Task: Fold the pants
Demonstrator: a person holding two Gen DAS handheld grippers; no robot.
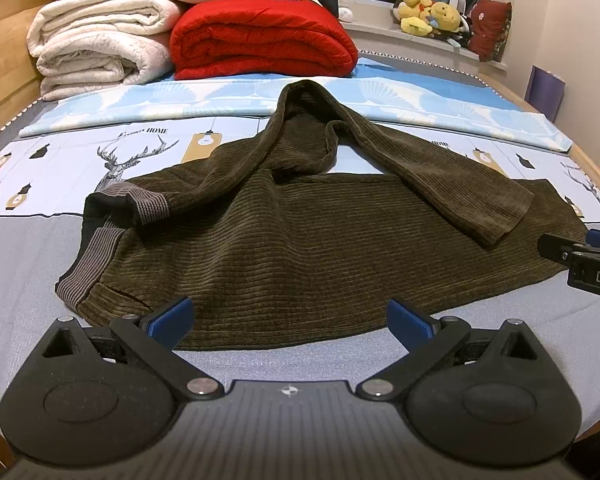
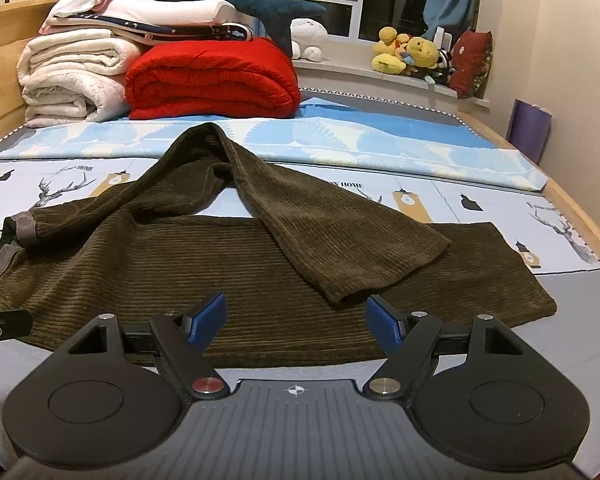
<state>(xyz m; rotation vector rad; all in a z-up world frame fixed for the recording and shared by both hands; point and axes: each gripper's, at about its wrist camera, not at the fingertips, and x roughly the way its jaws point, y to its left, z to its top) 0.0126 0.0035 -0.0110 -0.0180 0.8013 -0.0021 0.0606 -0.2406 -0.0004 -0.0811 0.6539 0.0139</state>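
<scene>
Dark olive corduroy pants [image 1: 284,248] lie across the bed, waistband with grey striped elastic [image 1: 88,268] at the left. One leg lies flat; the other is bunched up and draped back over it, its hem [image 1: 496,224] toward the right. My left gripper [image 1: 290,322] is open and empty, just above the pants' near edge. My right gripper [image 2: 296,322] is open and empty over the near edge of the pants [image 2: 228,276], close to the draped leg's hem [image 2: 360,284]. The right gripper also shows at the right edge of the left wrist view [image 1: 580,256].
Folded white blankets [image 1: 96,44] and a red quilt [image 1: 260,40] are stacked at the far end of the bed. A folded light-blue sheet [image 1: 440,108] lies behind the pants. Plush toys [image 1: 428,16] sit on the window sill. Wooden bed rails run along both sides.
</scene>
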